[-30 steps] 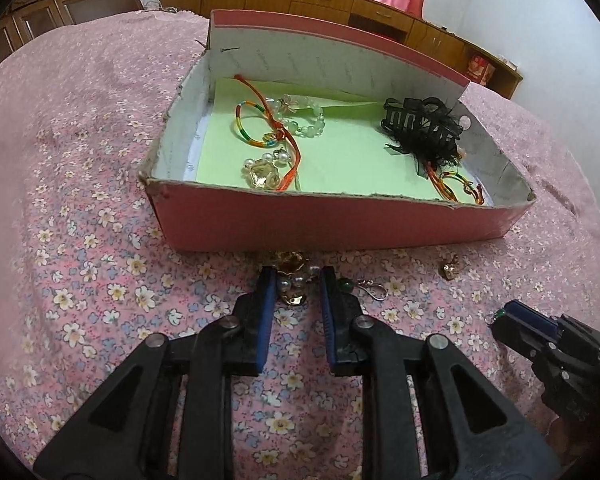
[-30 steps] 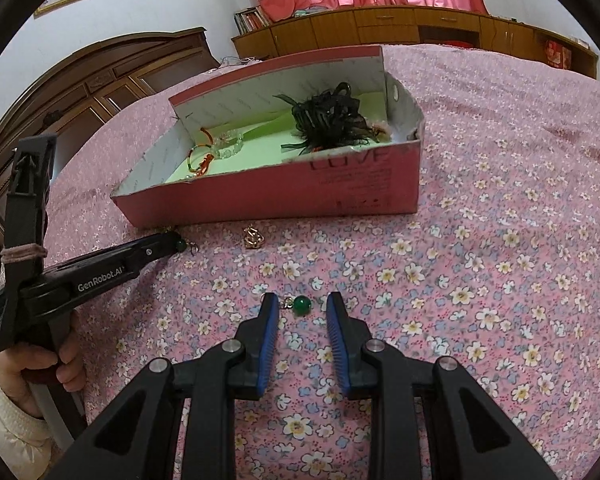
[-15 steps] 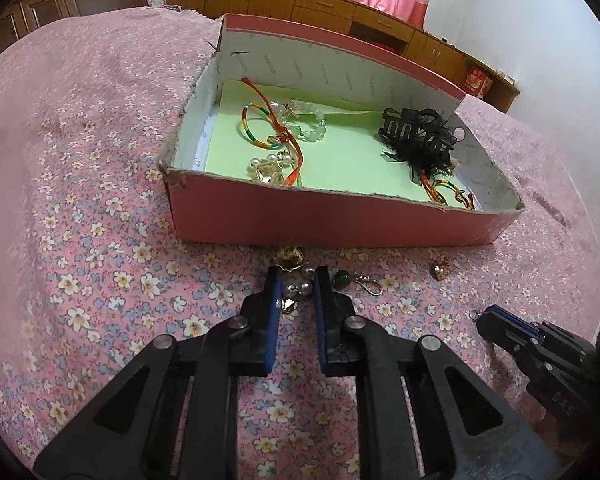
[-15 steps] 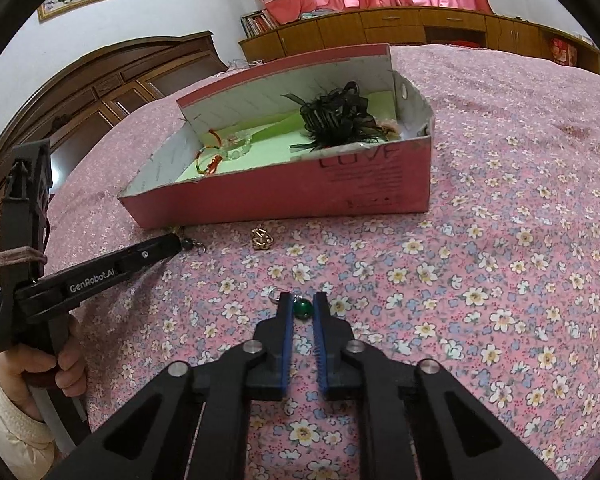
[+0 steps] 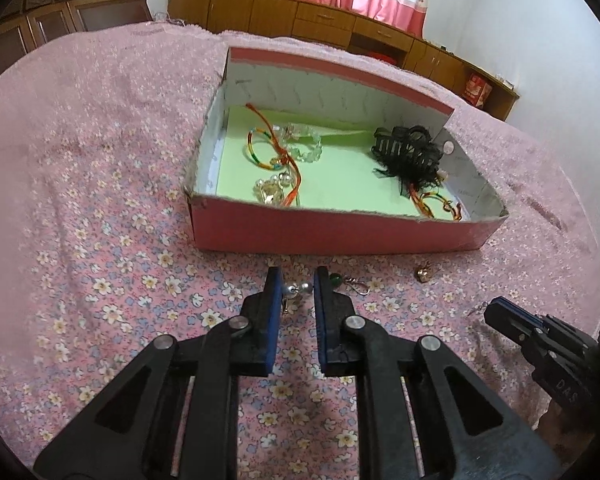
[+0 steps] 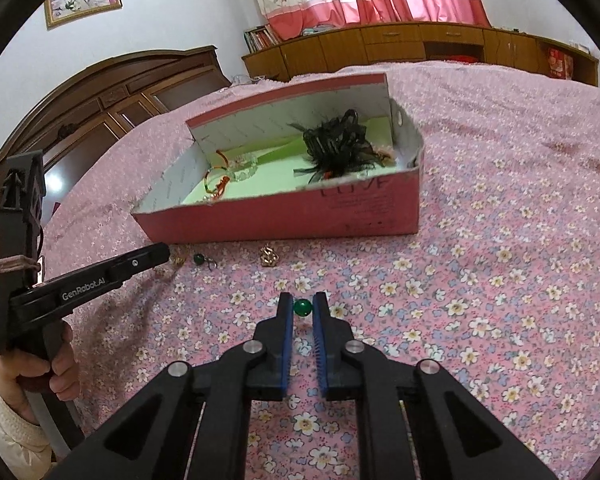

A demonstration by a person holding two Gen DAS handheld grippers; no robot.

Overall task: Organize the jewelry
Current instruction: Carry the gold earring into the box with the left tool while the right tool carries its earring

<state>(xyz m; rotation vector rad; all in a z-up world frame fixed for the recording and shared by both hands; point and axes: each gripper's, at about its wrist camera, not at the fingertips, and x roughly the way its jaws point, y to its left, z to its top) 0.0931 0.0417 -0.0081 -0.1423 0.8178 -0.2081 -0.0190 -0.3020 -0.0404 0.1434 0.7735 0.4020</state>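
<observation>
A pink box [image 5: 340,236] [image 6: 300,220] with a green lining sits on the flowered bedspread. It holds bangles [image 5: 260,152], a clear bead bracelet [image 5: 306,144] and a black hair claw [image 5: 408,152]. My left gripper [image 5: 296,286] is shut on a pearl earring [image 5: 296,289], lifted just in front of the box. My right gripper [image 6: 302,307] is shut on a green bead earring [image 6: 302,307], raised above the bedspread. Another green bead earring [image 5: 346,280] [image 6: 202,259] and a gold charm [image 5: 423,273] [image 6: 269,255] lie by the box's front wall.
The right gripper shows at the lower right of the left wrist view [image 5: 540,340]. The left gripper shows at the left of the right wrist view [image 6: 100,276]. Wooden cabinets [image 6: 420,48] and a headboard [image 6: 100,100] stand beyond the bed.
Both grippers closed on their earrings and lifted them off the bedspread, pulling back a little from the box.
</observation>
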